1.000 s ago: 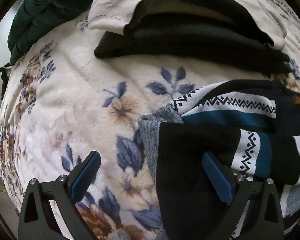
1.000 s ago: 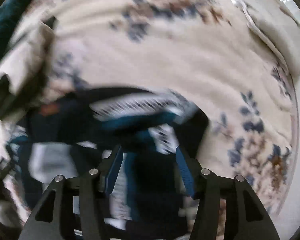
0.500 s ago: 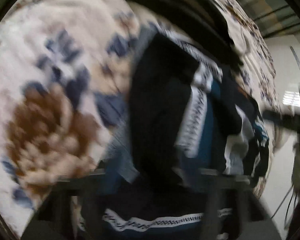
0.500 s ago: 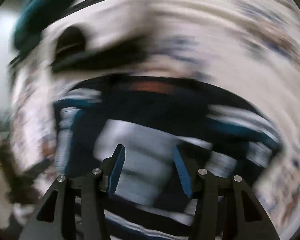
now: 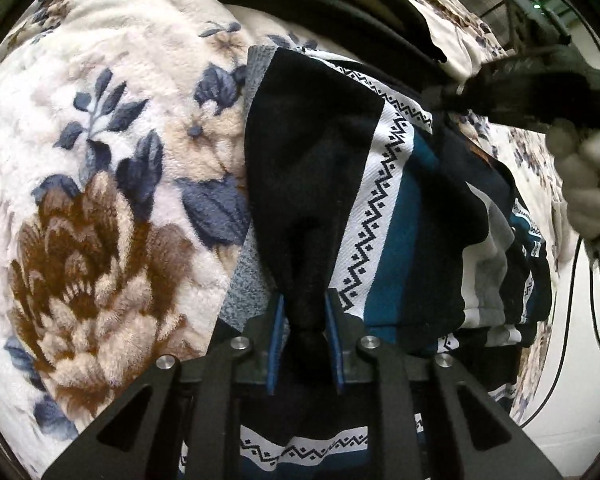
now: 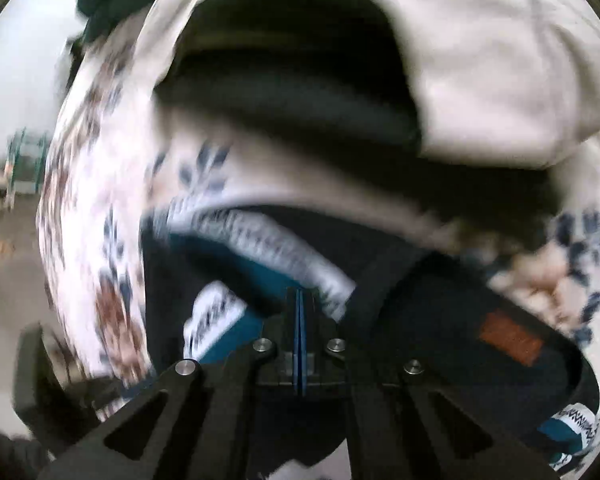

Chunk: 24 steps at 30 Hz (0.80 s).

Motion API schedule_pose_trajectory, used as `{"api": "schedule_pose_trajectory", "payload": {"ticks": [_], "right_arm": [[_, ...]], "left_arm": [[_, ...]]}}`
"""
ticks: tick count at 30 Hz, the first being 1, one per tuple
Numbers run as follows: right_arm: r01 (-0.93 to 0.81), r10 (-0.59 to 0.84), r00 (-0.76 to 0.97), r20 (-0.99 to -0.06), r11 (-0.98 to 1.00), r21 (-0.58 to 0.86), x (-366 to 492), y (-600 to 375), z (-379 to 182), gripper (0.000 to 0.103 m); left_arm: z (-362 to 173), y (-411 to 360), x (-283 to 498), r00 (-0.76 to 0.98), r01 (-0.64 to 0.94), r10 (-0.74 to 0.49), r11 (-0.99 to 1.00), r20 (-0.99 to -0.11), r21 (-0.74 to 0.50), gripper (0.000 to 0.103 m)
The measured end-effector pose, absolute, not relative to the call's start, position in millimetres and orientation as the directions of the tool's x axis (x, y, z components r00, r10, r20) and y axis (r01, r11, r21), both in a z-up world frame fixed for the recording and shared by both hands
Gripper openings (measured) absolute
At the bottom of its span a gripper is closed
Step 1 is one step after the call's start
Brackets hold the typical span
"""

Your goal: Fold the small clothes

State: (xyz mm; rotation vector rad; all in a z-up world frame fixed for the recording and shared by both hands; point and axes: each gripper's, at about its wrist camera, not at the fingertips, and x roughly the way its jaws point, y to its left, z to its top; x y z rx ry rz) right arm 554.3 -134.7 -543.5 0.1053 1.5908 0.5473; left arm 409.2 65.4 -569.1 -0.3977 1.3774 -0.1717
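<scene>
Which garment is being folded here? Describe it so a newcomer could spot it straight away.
Start from the cream blanket with blue and brown flowers that covers the surface. On it, nearer the camera than the folded pile of black and cream clothes, lies a dark sweater, one black corner pinched in the left tool. Only it has teal and white bands with black zigzag trim.

A floral fleece blanket bears the patterned dark garment and a black-and-cream clothes pile.
</scene>
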Motion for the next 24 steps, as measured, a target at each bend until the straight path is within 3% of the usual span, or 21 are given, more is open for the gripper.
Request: {"api": "schedule_pose_trajectory", "payload": {"ticks": [2, 3, 4, 5, 7, 8, 9, 13, 17, 19, 21, 22, 24], "right_arm": [[-0.207, 0.456, -0.177, -0.872, 0.849, 0.486, 560.7, -140.8, -541.7, 0.003], [-0.199, 0.467, -0.250, -0.848, 0.832, 0.517, 558.6, -137.7, -546.4, 0.021], [-0.211, 0.460, -0.295, -0.837, 0.823, 0.527, 554.2, -134.7, -551.5, 0.051], [-0.230, 0.442, -0.315, -0.840, 0.823, 0.519, 548.5, -131.3, -555.6, 0.057], [-0.269, 0.378, -0.362, -0.852, 0.833, 0.484, 535.4, -126.0, -567.9, 0.053], [-0.293, 0.348, -0.353, -0.868, 0.840, 0.456, 531.2, -128.1, -570.4, 0.041], [-0.334, 0.335, -0.315, -0.888, 0.837, 0.434, 526.2, -127.9, -569.4, 0.001], [-0.290, 0.363, -0.167, -0.917, 0.871, 0.397, 532.5, -141.6, -556.4, 0.002], [-0.286, 0.341, -0.196, -0.919, 0.877, 0.386, 533.3, -143.0, -564.6, 0.003], [-0.224, 0.344, -0.175, -0.922, 0.898, 0.378, 538.5, -155.1, -560.3, 0.021], [-0.156, 0.341, -0.099, -0.935, 0.923, 0.353, 539.0, -189.2, -535.8, 0.039], [-0.105, 0.345, -0.033, -0.938, 0.932, 0.346, 533.5, -217.8, -515.3, 0.045], [-0.029, 0.329, 0.052, -0.943, 0.944, 0.328, 516.1, -257.5, -489.0, 0.047]], "left_arm": [[-569.7, 62.4, 411.0, 0.192, -0.116, -0.352, 0.919, -0.916, -0.378, 0.017], [-569.7, 62.3, 411.1, 0.191, -0.116, -0.353, 0.918, -0.916, -0.378, 0.017], [-569.8, 63.8, 410.8, 0.189, -0.112, -0.353, 0.919, -0.916, -0.377, 0.017], [-569.8, 65.2, 410.9, 0.188, -0.110, -0.354, 0.919, -0.916, -0.378, 0.017], [-569.7, 64.2, 412.3, 0.186, -0.099, -0.356, 0.921, -0.916, -0.378, 0.017], [-569.5, 65.0, 412.2, 0.186, -0.091, -0.357, 0.921, -0.915, -0.378, 0.017], [-569.3, 65.1, 412.2, 0.186, -0.087, -0.359, 0.921, -0.915, -0.380, 0.017], [-568.1, 66.3, 412.3, 0.189, -0.059, -0.362, 0.924, -0.913, -0.378, 0.016], [-567.0, 66.3, 414.5, 0.175, -0.051, -0.368, 0.923, -0.913, -0.381, 0.017], [-561.9, 70.9, 416.7, 0.156, -0.074, -0.378, 0.917, -0.913, -0.392, 0.019], [-552.7, 76.1, 417.8, 0.159, -0.079, -0.377, 0.916, -0.912, -0.392, 0.034], [-546.9, 77.8, 418.2, 0.170, -0.072, -0.378, 0.916, -0.910, -0.394, 0.054], [-532.4, 82.6, 421.6, 0.211, -0.055, -0.381, 0.915, -0.900, -0.400, 0.069]]}}
